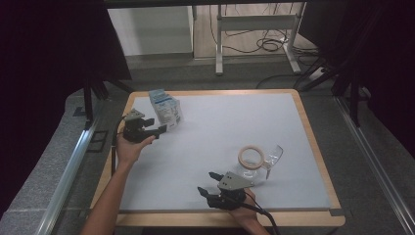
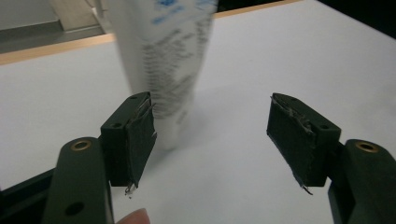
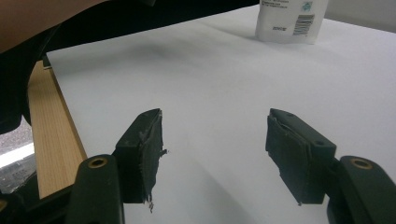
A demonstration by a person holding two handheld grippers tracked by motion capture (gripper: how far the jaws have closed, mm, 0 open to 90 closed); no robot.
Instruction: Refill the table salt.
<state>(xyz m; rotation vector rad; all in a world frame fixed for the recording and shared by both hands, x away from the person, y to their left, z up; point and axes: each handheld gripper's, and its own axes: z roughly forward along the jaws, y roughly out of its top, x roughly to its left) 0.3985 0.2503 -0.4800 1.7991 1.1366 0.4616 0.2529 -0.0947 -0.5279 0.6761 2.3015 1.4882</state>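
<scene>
The white carton (image 1: pixel 165 107) with blue print stands upright near the far left corner of the desk (image 1: pixel 205 142). The left tongs (image 1: pixel 159 131) are just beside it on the near side, their tips pointing toward its base. In the left gripper view the carton (image 2: pixel 163 60) rises ahead of the jaws, nearer the left-hand jaw than the right; it is blurred there, so whether that jaw brushes it is hard to say, but it appears to lie just past the pads and not between them. The left tongs (image 2: pixel 212 135) stand wide open and grip nothing.

The right tongs (image 1: pixel 208 183) sit near the front edge of the desk, well apart from the carton, with a tape ring (image 1: pixel 251 156) and a clear glass vessel (image 1: pixel 266 164) just beyond them to the right. In the right gripper view the right tongs (image 3: pixel 215 154) are open over bare white desk, empty, and the carton (image 3: pixel 290 21) shows far off at the top.
</scene>
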